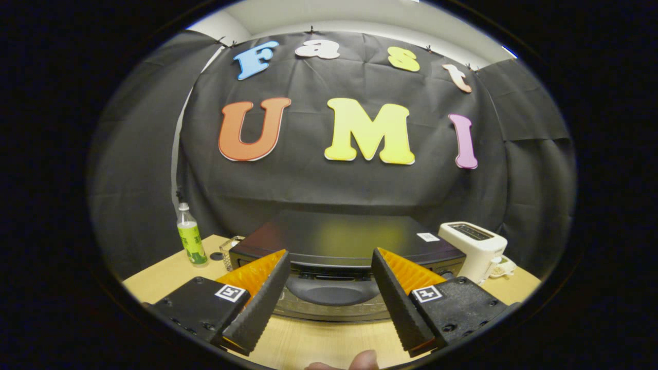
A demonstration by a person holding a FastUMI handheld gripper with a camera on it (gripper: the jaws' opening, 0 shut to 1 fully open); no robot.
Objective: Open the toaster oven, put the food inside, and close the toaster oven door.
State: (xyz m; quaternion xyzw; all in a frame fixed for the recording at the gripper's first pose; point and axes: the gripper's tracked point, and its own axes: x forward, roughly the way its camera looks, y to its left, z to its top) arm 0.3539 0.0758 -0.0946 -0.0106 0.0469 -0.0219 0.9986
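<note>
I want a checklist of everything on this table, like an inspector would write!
Surface: wooden table, bare between the fingers.
Job's things: black toaster oven just ahead of the fingers, door handle between them, door shut; food not seen.
Clutter: green-labelled bottle and a small glass beside the oven on one side; white toaster on the other.
Grippers: gripper open, holding nothing; a fingertip shows below it.
Cables: nothing seen.
Surroundings: black cloth wall behind.
</note>
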